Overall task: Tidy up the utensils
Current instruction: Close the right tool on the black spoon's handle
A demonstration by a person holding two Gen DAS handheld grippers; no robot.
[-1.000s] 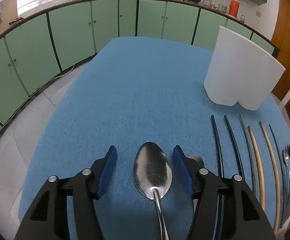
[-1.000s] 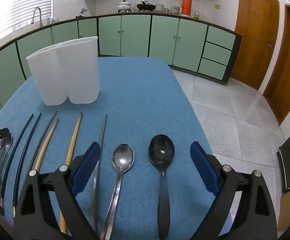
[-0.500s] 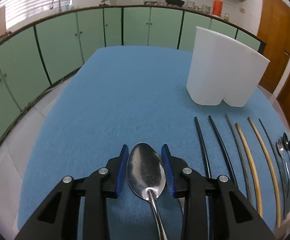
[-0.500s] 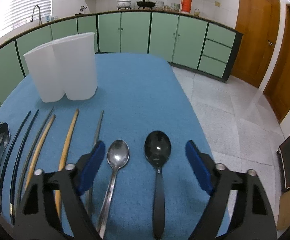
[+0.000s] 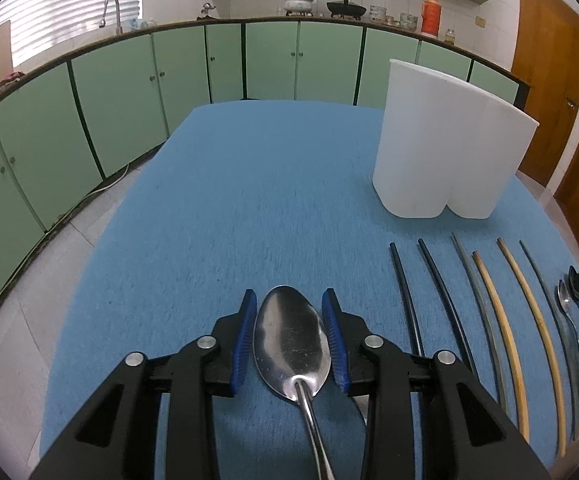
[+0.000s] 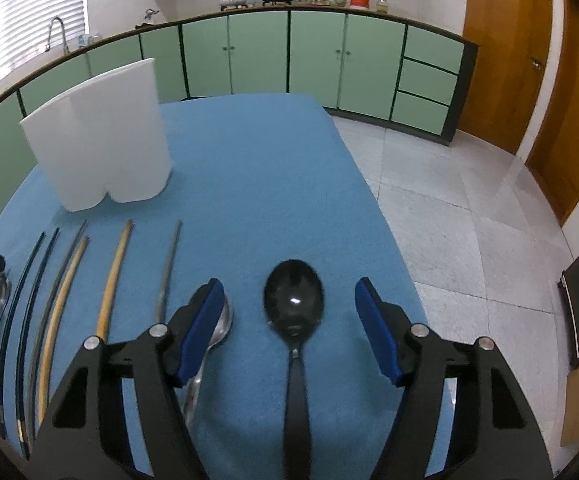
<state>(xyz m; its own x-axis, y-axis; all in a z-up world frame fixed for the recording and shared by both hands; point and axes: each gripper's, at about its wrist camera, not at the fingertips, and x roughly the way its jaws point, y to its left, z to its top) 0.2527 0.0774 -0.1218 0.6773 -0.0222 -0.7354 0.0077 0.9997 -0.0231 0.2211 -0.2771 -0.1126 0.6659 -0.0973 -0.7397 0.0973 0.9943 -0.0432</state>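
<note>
A large steel spoon point(image 5: 291, 344) lies bowl-forward on the blue tablecloth point(image 5: 249, 200). My left gripper point(image 5: 289, 340) is shut on it, with both blue pads against the sides of the bowl. In the right wrist view a black spoon point(image 6: 294, 304) lies between the jaws of my right gripper point(image 6: 289, 320). These jaws are closing, with a gap left on both sides of the spoon. A smaller steel spoon point(image 6: 221, 324) is partly hidden under that gripper's left finger. The white two-part holder point(image 5: 445, 148) point(image 6: 101, 136) stands upright farther back.
Several chopsticks point(image 5: 501, 320) point(image 6: 113, 280), dark and wooden, lie in a row between the two grippers. The table's right edge point(image 6: 385, 240) drops to a tiled floor. Green cabinets ring the room. The other gripper shows at each frame's edge.
The left jaws closed from wide apart onto the steel spoon's bowl. The right jaws narrowed around the black spoon, and that gripper crept forward, so its left finger now covers the small steel spoon.
</note>
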